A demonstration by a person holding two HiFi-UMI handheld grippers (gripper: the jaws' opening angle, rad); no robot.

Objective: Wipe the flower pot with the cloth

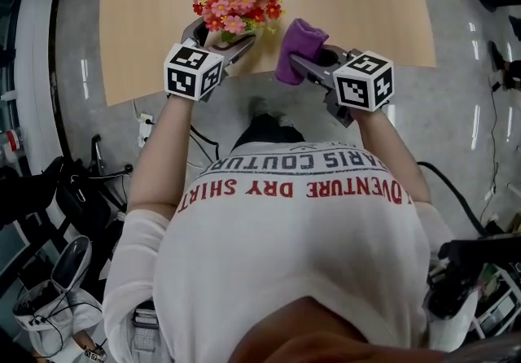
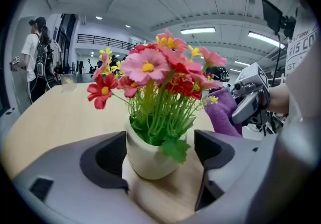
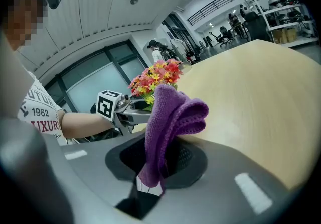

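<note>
Pot and flowers
- Flower pot (image 2: 150, 155): cream, smooth matt wall, rounded and squat, narrowing to the base. It stands upright on the table (image 1: 155, 19), lower centre of the left gripper view.
- Flowers (image 2: 155, 75): daisy-shaped heads in pink, red and yellow on thin green stems, with one broad green leaf drooping over the pot rim.
- In the head view the bunch sits upper centre, close to the table's near edge. The blooms hide the pot there.
- Table: pale wood-tone top, flat with an even sheen.

Cloth
- Cloth (image 3: 170, 117): purple, nubby knit pile, folded into soft loops. It stands up out of the jaws, centre of the right gripper view.
- In the head view it lies just right of the flowers. I cannot tell if they touch.

Left gripper (image 1: 221, 37)
- Grey moulded shell with dark recessed pads, and a black-and-white marker cube (image 1: 194, 71) behind.
- Jaws stand wide apart with the pot between them.
- The pad on the frame's left is just beside the pot wall; contact cannot be made out. The pad on the frame's right shows a clear strip of table between it and the pot.
- Not gripping.

Right gripper (image 1: 313, 60)
- Same grey build.
- Jaws are closed on the cloth's lower end, pinching it tight where the fabric narrows.
- The rest of the cloth is free above the jaws.
</note>
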